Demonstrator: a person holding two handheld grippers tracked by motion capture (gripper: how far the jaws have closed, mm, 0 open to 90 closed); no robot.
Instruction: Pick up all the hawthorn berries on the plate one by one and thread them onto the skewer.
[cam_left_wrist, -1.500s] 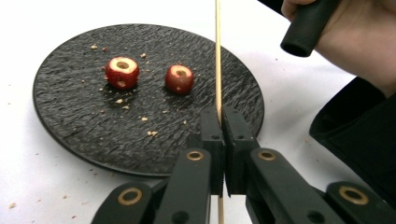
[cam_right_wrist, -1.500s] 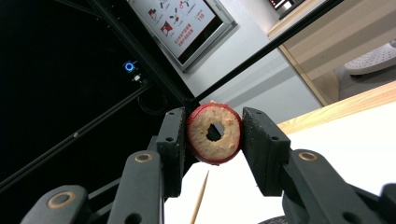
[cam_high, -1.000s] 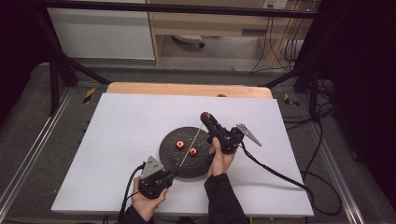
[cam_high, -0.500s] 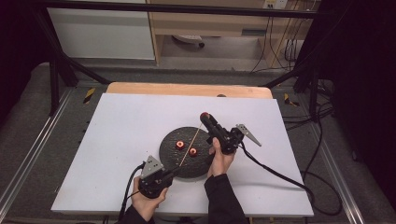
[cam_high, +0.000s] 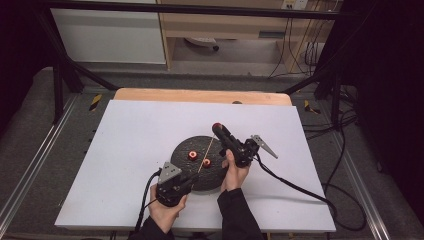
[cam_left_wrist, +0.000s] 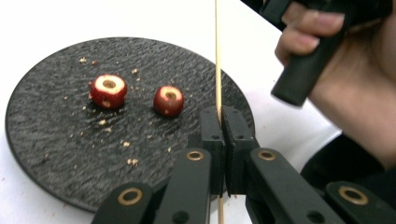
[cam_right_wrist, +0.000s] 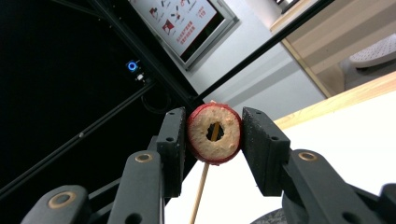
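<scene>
Currently the left gripper (cam_left_wrist: 220, 122), jaws shut on the bamboo skewer (cam_left_wrist: 217, 60), aims it over the black slate plate (cam_left_wrist: 56, 140). The right gripper (cam_right_wrist: 214, 134) jaws clamp a cored hawthorn fruit (cam_right_wrist: 214, 133), tip just entering its bore. Keep skewer and bore coaxial; push slowly.

The round plate (cam_left_wrist: 56, 140) looks like dark slate or stone, matt, with a rough rippled grain and pale crumbs scattered on it. The two cored red fruits (cam_left_wrist: 108, 90) lying on it have glossy skin and a pale, grainy cut top. The skewer (cam_left_wrist: 217, 56) is thin, smooth, light wood. The cored fruit slice (cam_right_wrist: 214, 133) shows coarse, crumbly flesh inside a red rim. The fingers (cam_right_wrist: 172, 140) are matt black plastic with brass-coloured pivot rings. The table (cam_high: 130, 130) carries a smooth white matt sheet over a pale wooden edge.
</scene>
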